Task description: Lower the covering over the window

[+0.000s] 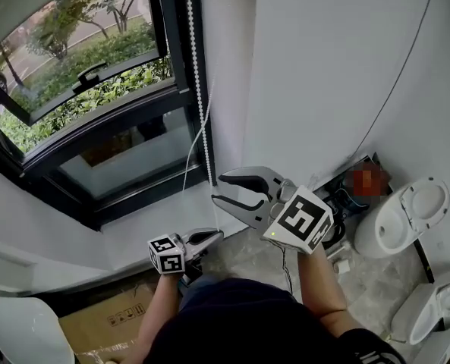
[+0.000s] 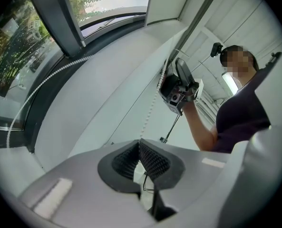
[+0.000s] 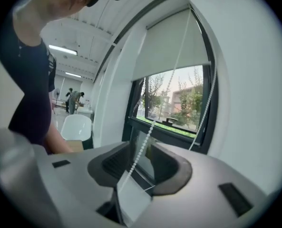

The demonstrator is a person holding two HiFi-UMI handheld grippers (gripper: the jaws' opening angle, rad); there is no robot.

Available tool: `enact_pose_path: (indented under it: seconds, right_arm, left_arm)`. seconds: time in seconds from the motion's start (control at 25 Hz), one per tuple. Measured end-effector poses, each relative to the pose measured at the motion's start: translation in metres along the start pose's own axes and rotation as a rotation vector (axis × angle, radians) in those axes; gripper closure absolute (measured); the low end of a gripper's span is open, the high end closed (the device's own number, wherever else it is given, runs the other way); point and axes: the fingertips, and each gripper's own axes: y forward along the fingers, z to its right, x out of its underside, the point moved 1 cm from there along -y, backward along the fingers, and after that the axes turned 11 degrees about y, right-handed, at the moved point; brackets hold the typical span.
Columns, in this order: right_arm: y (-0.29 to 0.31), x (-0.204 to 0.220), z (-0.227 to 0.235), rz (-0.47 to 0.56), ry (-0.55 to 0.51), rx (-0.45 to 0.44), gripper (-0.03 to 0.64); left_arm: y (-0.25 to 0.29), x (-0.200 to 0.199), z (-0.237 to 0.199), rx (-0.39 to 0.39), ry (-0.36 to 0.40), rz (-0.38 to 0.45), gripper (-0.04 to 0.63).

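1. Roller blind (image 3: 171, 46): pale matte fabric, flat sheet, part-lowered, high above and beyond our right tongs (image 1: 218, 189); window (image 1: 95, 74) below it is uncovered.
2. Left tongs (image 1: 213, 235): ribbed dark pads closed, seemingly pinching the bead chain (image 1: 196, 67) low down.
3. Right tongs: jaws half apart, a chain strand running between them, ungripped. We judge this a regrip; next, we clamp higher up and pull down.
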Motion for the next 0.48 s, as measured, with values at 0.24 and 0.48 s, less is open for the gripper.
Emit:
enact_pose_path:
  seconds: [0.24,0.48]
  right_arm:
    - [0.025,-0.001,0.002,0.097,0.163,-0.036,0.493]
    - [0.025,-0.01,0.001,0.133,0.2,-0.052,0.574]
  left_arm:
    - [-0.001,0.003,0.003,0.006,0.0,0.006,0.583]
    - [-0.001,0.007,0.007,0.005,0.001,0.017,0.583]
